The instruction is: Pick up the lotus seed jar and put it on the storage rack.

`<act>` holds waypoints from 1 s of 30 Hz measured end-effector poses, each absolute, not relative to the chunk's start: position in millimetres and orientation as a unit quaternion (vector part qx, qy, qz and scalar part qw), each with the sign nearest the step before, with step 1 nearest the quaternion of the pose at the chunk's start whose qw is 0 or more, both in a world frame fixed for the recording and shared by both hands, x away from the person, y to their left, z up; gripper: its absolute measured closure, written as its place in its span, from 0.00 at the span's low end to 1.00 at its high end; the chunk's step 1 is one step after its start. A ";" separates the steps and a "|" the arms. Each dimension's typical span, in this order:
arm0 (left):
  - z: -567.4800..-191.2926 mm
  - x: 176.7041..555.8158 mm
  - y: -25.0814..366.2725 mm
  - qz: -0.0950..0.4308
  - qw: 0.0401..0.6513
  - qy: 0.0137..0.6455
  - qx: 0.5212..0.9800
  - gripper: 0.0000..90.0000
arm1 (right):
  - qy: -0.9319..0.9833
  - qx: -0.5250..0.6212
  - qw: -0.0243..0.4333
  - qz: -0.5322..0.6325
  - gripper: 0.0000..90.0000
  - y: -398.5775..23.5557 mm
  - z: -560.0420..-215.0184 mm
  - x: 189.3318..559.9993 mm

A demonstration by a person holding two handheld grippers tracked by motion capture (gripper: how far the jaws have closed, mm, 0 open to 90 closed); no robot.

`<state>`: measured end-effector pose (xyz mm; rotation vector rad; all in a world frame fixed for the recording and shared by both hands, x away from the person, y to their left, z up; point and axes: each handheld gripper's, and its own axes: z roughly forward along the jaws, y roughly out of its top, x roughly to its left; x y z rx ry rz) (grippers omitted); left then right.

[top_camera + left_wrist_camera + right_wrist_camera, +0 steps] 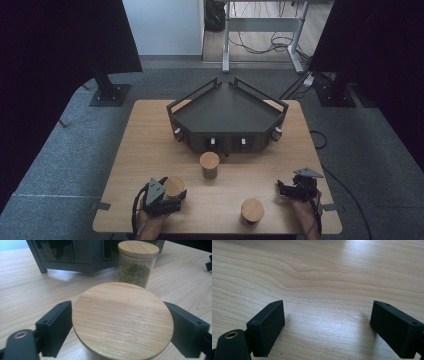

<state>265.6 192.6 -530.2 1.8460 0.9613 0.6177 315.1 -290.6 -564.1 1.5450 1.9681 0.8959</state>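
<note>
A glass jar with a round wooden lid (122, 320) stands at the front left of the table. My left gripper (120, 327) is around it, and both black pads touch the lid's rim. In the high view this jar (174, 186) sits just ahead of the left gripper (172, 194). A second jar (136, 262), holding green grains, stands farther off near the table's middle (209, 165). A third jar (252, 210) is at the front, right of centre. My right gripper (284, 189) rests low at the front right, its jaws open over bare wood (327, 325).
A black angular tray stand (227, 112) with small knobs on its front occupies the far half of the wooden table (145, 140). Its base (75, 255) rises behind the second jar. Carpet, black stands and a desk frame surround the table.
</note>
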 end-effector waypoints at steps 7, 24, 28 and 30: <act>-531.5 264.5 192.5 0.251 0.458 0.388 0.760 0.28 | 0.719 0.564 0.240 0.327 0.13 -290.6 -564.1 315.1; -523.5 264.0 190.6 0.259 0.465 0.390 0.751 0.29 | 0.719 0.564 0.240 0.327 0.13 -290.6 -564.1 315.1; -514.8 265.6 190.5 0.260 0.475 0.389 0.745 0.29 | 0.719 0.564 0.240 0.327 0.13 -290.6 -564.1 315.1; -511.4 266.8 190.0 0.260 0.477 0.389 0.744 0.29 | 0.719 0.564 0.240 0.327 0.13 -290.6 -564.1 315.1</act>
